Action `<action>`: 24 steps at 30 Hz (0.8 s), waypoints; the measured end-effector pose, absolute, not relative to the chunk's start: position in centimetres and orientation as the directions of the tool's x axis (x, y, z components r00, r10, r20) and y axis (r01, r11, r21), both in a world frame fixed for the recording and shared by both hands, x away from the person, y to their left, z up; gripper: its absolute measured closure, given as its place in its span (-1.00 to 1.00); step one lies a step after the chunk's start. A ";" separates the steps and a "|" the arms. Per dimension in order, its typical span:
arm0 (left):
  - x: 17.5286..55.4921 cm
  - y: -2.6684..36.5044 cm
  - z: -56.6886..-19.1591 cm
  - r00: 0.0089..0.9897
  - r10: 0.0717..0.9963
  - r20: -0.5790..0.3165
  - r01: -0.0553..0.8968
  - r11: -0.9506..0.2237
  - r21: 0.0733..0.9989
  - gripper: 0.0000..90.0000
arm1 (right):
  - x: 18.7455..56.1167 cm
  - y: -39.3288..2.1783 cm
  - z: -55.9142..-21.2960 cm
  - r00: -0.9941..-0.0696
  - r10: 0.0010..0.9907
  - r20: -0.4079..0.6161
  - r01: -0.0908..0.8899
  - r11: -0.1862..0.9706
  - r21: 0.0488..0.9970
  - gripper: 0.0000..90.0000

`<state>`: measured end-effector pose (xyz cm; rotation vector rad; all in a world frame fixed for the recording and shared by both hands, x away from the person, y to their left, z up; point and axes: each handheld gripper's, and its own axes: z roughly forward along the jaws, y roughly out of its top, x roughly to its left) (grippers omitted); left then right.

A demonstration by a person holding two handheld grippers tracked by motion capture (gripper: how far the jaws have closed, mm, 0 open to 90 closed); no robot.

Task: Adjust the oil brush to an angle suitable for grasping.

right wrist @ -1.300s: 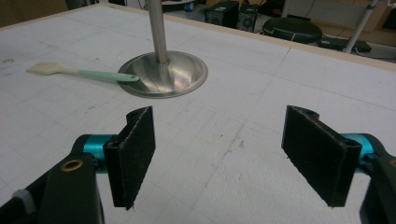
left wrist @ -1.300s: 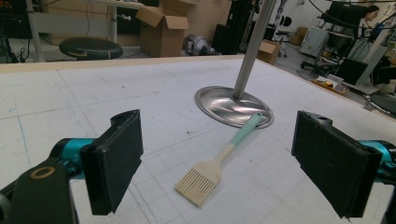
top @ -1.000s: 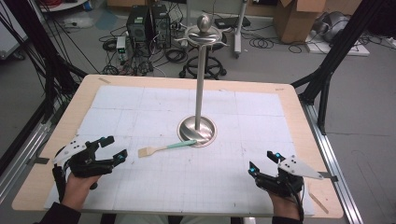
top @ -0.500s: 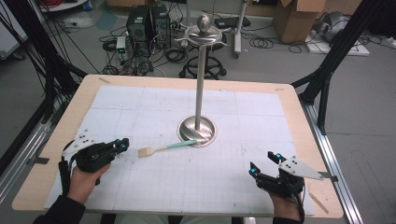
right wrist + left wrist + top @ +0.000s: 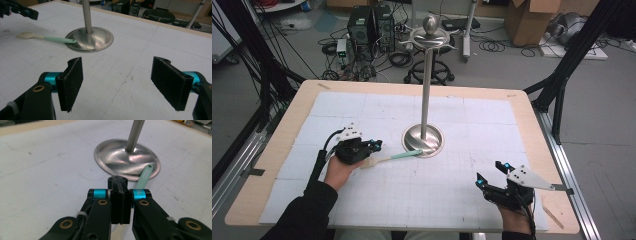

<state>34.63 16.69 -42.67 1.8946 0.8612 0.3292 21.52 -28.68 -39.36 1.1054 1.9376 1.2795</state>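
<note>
High view, nearest edge first: the right gripper [image 5: 493,179] sits low at the near right of the white gridded mat [image 5: 472,125], held in a hand, its jaws spread wide with nothing between them. In the right gripper view its two black ribbed pads [image 5: 72,82] stand far apart over bare mat, well apart from the spatula.

Further in and to the left, the left gripper [image 5: 373,146] is held just above the mat by a hand in a dark sleeve [image 5: 307,210]. Its jaws are pressed fully together; in the left gripper view the pads [image 5: 120,205] meet face to face and grip nothing.

A small spatula with a cream-coloured blade and a mint-green handle [image 5: 393,157] lies flat on the mat right in front of those closed fingertips. From above, the cream blade end lies just under or beside the tips; whether they touch it cannot be told. In the left gripper view the green handle [image 5: 145,176] emerges just to the right of the closed pads, outside them, and runs away from the gripper.

Beyond that, the handle's far end rests against the rim of the round brushed-metal base [image 5: 423,140] of an upright metal stand, whose pole [image 5: 427,90] rises to a dish-shaped top with a ball [image 5: 431,31]. All of this stands on a light wooden table [image 5: 542,145].
</note>
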 end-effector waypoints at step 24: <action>33.3 16.0 -44.4 0.744 0.659 -0.113 0.476 -0.403 0.782 0.99 | 21.1 -29.1 -39.2 -0.482 0.876 -0.010 0.331 0.193 0.924 -0.45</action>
